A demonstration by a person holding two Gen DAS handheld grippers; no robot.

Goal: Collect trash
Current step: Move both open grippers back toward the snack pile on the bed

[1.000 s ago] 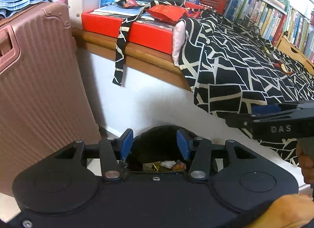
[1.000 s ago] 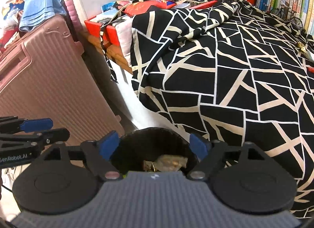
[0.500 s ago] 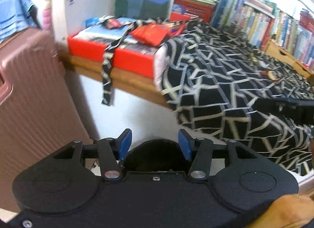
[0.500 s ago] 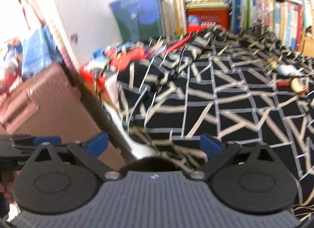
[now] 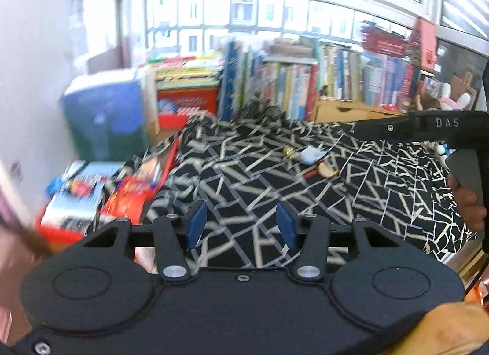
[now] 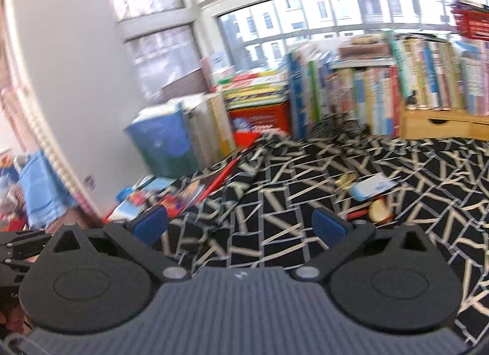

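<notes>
Up come both grippers from the black bin, out of view now, and they face the black-and-white patterned bedspread [image 5: 305, 190]. Trash lies mid-bed toward the far edge: a gold wrapper [image 5: 288, 151], a white-blue packet [image 5: 310, 153], a round tan scrap [image 5: 327, 169]. Left gripper [image 5: 241, 225] half-spread, empty. Right gripper [image 6: 241, 222] has just been opening: wide, empty. Books [image 6: 397, 92] line the far edge.
</notes>
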